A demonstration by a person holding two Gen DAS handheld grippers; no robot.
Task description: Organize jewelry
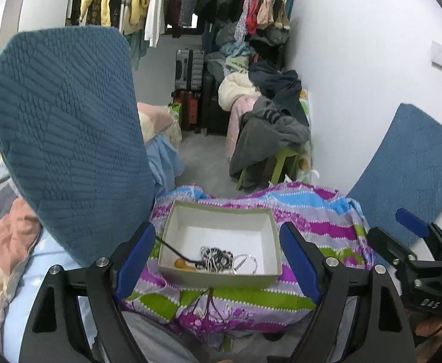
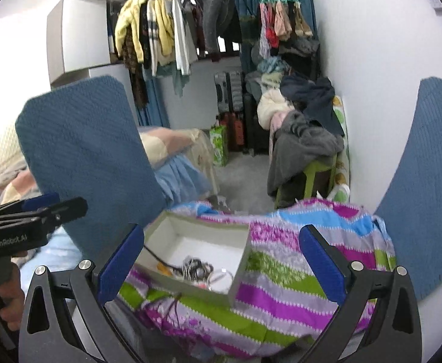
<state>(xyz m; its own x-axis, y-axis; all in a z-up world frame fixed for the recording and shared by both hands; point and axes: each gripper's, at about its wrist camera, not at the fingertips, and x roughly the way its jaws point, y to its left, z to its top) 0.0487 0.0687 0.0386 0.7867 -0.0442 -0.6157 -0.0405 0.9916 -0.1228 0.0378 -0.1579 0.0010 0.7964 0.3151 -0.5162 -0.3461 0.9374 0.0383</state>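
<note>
Hovering both grippers, left gripper (image 1: 218, 260) and right gripper (image 2: 218, 263), jaws apart and empty, I'm judging the jewelry (image 1: 218, 258) mostly gathered in the box (image 1: 221, 279) at twelve o'clock, only tidying left.

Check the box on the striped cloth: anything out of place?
Mostly fine. The box sits level on the cloth, jewelry heaped at its near end. One oddity: a dark cord hangs over the left wall. Both grippers are open and empty.
</note>
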